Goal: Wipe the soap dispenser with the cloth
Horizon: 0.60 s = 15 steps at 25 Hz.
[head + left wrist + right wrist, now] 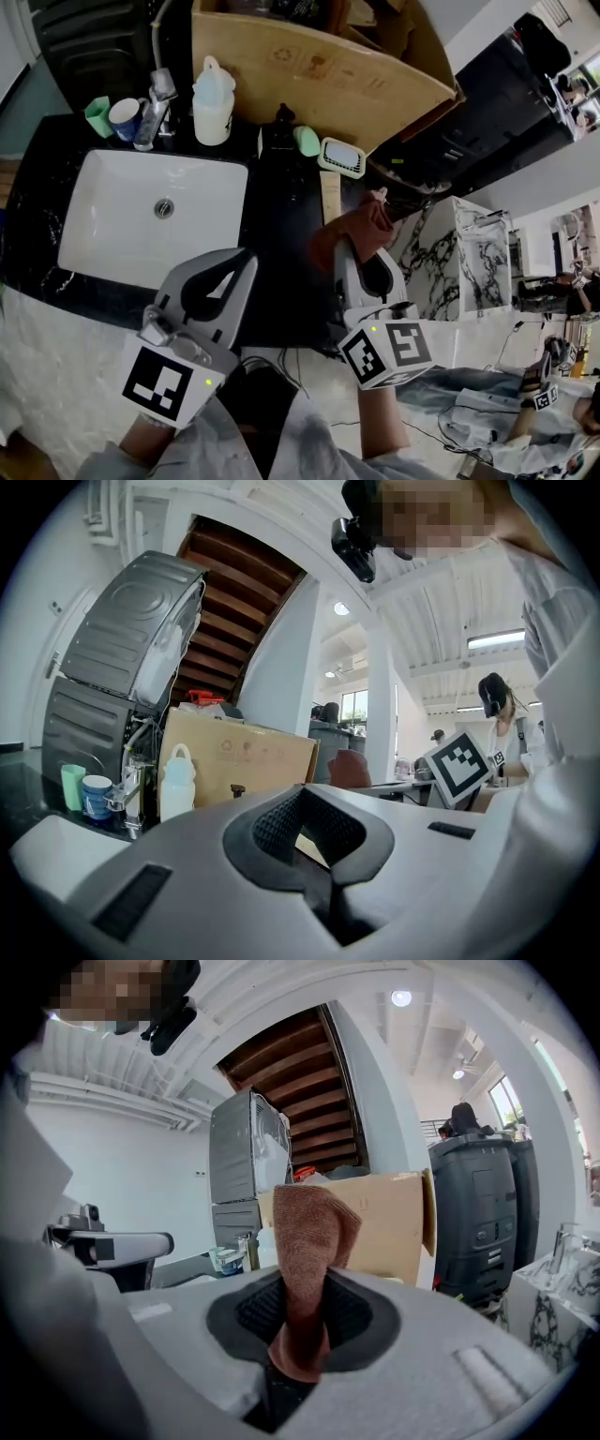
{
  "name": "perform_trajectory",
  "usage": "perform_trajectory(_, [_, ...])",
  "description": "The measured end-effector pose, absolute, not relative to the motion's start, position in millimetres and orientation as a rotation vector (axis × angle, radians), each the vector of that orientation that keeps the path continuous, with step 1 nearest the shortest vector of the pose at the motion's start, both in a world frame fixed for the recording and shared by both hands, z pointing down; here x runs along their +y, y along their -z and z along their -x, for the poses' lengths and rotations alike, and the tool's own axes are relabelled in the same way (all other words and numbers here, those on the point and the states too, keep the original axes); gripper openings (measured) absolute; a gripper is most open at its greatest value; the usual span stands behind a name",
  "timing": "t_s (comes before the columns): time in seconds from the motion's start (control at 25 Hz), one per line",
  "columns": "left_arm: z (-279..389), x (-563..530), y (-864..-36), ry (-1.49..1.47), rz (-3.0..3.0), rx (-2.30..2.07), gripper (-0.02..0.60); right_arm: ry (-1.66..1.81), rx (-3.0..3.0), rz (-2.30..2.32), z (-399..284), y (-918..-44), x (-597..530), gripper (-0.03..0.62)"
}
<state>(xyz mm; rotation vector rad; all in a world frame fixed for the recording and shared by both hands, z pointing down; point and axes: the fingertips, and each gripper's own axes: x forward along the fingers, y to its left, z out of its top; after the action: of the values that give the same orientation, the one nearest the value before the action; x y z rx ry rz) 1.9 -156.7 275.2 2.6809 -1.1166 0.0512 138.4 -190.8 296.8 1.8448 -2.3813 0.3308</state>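
My right gripper (354, 255) is clamped on the brown cloth (309, 1232). The jaws pinch its lower fold, and the rest stands free ahead of the tips as a loose flap. My left gripper (242, 264) has its jaws closed tip to tip with nothing between them. It hovers over the front of the black counter (281, 234), near the corner of the white sink (103, 197). The soap dispenser (278, 125), which I take to be the dark pump bottle at the back of the counter, stands at about 11 o'clock from the right gripper, well apart from the cloth. A white bottle (213, 101) is at its 9 o'clock and a soap dish (341, 157) at its 4 o'clock. No contact is made yet, so I judge the step in hand to be the approach. I should carry the cloth toward 11 o'clock, passing clear of the soap dish, low enough that the flap rather than the jaw tips meets the bottle. I should then lay the flap on the body, stroke downward and work round the sides. The bottle looks narrow and will probably tip or slide under side pressure, so I should open the left gripper and steady its neck from 9 o'clock before pressing. I should not bear down on the pump head, which would likely dispense soap.
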Motion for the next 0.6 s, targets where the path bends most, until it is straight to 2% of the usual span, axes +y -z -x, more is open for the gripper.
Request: perform_trajectory(0.6, [-48,-25,-248,0.034,-2.77,-1.266,0.003,-0.314,-2.467,-1.812,-188,-287,-24,0.075])
